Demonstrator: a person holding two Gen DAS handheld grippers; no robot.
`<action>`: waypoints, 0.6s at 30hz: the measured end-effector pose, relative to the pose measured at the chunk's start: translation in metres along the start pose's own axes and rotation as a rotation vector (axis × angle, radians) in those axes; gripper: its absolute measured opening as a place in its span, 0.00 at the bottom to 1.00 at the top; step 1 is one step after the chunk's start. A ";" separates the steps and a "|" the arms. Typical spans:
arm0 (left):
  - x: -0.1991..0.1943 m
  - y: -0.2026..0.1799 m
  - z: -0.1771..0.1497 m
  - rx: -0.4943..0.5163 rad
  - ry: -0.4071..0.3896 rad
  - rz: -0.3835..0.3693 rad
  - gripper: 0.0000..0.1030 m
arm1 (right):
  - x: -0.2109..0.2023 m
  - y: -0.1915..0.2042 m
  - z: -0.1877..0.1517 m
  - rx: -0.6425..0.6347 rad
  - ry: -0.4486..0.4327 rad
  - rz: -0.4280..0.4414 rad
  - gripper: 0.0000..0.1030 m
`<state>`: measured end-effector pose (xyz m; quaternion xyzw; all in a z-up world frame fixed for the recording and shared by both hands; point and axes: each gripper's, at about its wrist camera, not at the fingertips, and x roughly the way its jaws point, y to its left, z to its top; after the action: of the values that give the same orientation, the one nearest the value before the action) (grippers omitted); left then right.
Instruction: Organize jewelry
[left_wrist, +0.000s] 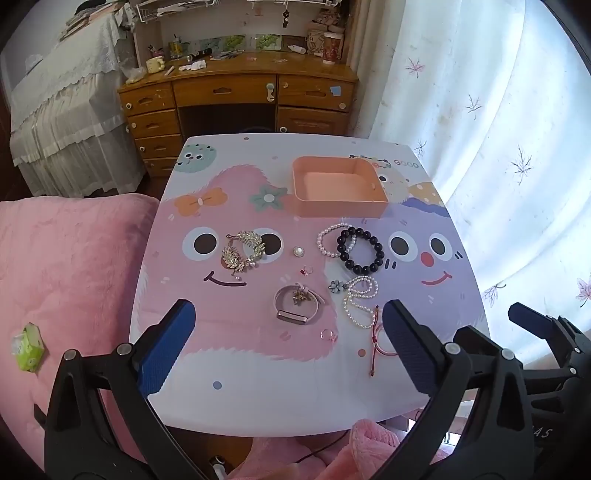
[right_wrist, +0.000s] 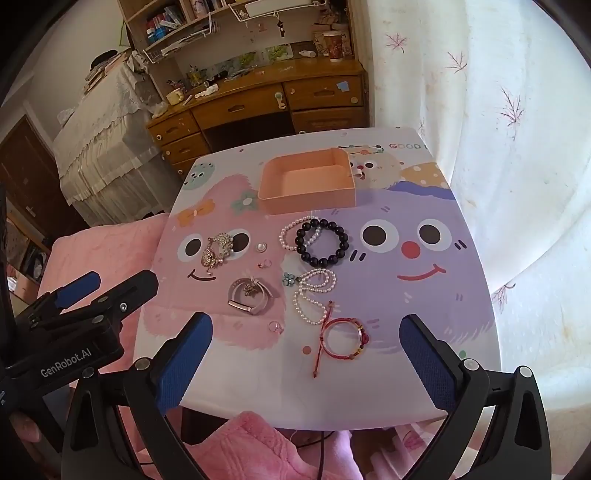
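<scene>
Peach tray (left_wrist: 340, 206) empty; nothing sorted yet. All jewelry lies loose on cartoon table (left_wrist: 229, 369), nearer than tray: black bead bracelet (left_wrist: 360, 251) overlapping pearl bracelet (left_wrist: 327, 242), pearl necklace (left_wrist: 356, 301), gold leaf brooch (left_wrist: 242, 249), watch band (left_wrist: 295, 306), red cord bracelet (right_wrist: 341, 338), small rings. Left gripper (left_wrist: 288, 323) spread, empty. Right gripper (right_wrist: 306, 332) spread, empty, red cord bracelet showing between its fingers. Path to tray unobstructed.

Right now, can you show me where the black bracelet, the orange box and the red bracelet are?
black bracelet (right_wrist: 302, 232): right wrist view, on a bead at its left side.
orange box (right_wrist: 308, 201): right wrist view, on its near wall.
red bracelet (right_wrist: 364, 338): right wrist view, on its knotted right side.
</scene>
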<state>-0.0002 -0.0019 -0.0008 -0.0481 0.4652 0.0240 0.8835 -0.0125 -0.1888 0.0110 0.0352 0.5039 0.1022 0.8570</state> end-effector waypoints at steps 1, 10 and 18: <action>0.000 -0.001 0.000 0.005 0.000 0.004 0.98 | 0.000 0.000 0.000 0.001 -0.001 0.000 1.00; -0.002 0.018 -0.002 -0.029 0.017 0.015 0.98 | 0.009 0.005 0.003 0.016 0.010 0.020 1.00; -0.008 0.017 -0.004 -0.014 0.019 0.046 0.98 | 0.006 0.010 -0.001 0.019 -0.005 0.036 1.00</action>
<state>-0.0098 0.0145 0.0024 -0.0441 0.4743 0.0472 0.8780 -0.0119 -0.1781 0.0066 0.0528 0.5019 0.1126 0.8559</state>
